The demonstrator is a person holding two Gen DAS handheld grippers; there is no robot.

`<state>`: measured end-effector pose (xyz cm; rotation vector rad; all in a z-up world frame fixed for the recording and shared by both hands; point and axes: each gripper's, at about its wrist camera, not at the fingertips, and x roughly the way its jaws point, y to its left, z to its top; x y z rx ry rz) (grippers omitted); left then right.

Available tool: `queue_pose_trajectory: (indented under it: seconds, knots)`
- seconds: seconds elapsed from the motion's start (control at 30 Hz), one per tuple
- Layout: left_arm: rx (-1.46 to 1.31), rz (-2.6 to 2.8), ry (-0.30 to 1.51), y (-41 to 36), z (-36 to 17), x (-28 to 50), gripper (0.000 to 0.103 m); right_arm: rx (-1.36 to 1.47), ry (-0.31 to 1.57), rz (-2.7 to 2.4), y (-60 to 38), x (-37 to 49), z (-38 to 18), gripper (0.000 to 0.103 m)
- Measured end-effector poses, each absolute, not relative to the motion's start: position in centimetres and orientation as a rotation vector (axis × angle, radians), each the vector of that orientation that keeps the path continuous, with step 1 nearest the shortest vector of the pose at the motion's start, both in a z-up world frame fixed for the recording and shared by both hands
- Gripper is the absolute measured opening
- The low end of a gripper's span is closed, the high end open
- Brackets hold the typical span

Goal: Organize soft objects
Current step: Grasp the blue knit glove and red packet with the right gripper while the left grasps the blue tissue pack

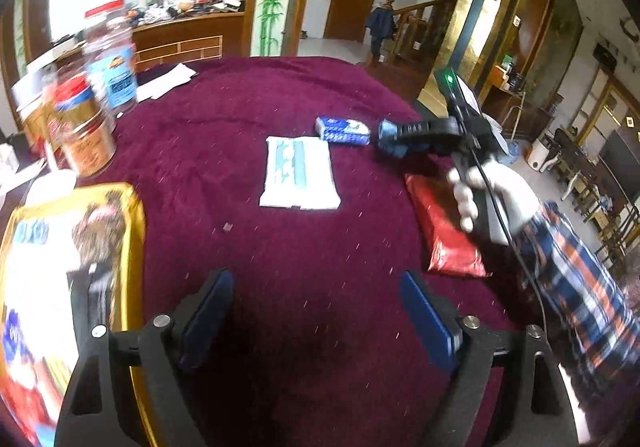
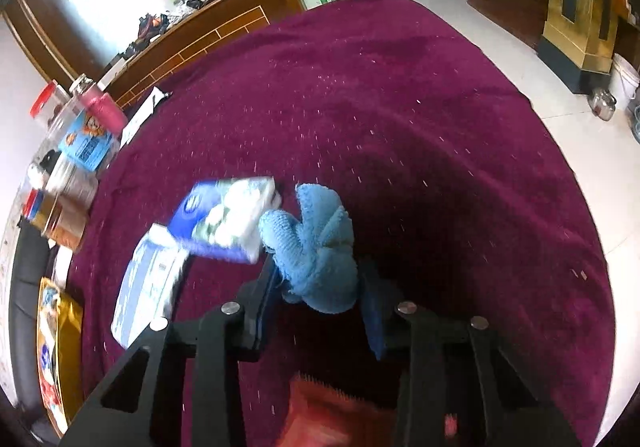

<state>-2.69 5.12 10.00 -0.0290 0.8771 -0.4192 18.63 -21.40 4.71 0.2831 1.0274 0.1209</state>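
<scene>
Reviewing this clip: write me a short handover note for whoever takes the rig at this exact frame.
Right claw: shut on the blue cloth, held just above the tablecloth, beside the blue tissue pack.
Left claw: open, holding nothing, above bare tablecloth.
Things: white pack lies flat mid-table with the blue tissue pack just beyond it; red pouch sits under the right arm; jars and a yellow bag stand at the left edge.
Done: cloth picked up.
Left: set the cloth down by the packs; probably bring the red pouch over too.
</scene>
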Motion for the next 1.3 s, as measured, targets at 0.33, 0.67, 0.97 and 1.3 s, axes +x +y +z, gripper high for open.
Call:
queue_pose_trajectory:
  seconds: [0.33,0.67,0.97,1.3]
  knots:
    - [0.03,-0.483,0.888,-0.9,10.7,5.6,0.093,0.43,0.874,0.213,-22.9,8.8,7.1,0.037]
    - [0.04,-0.326,0.939,-7.2,6.7,17.0,0.093,0.55,0.843,0.237,-25.2,8.9,6.0,0.037]
    - [-0.067,-0.326,0.994,-8.9,3.2,22.6,0.093,0.626,0.837,0.206,-27.0,9.3,5.7,0.039]
    - [0.107,-0.262,1.003,-11.9,1.3,21.2,0.077,0.621,0.842,0.196,-26.8,9.6,5.4,0.039]
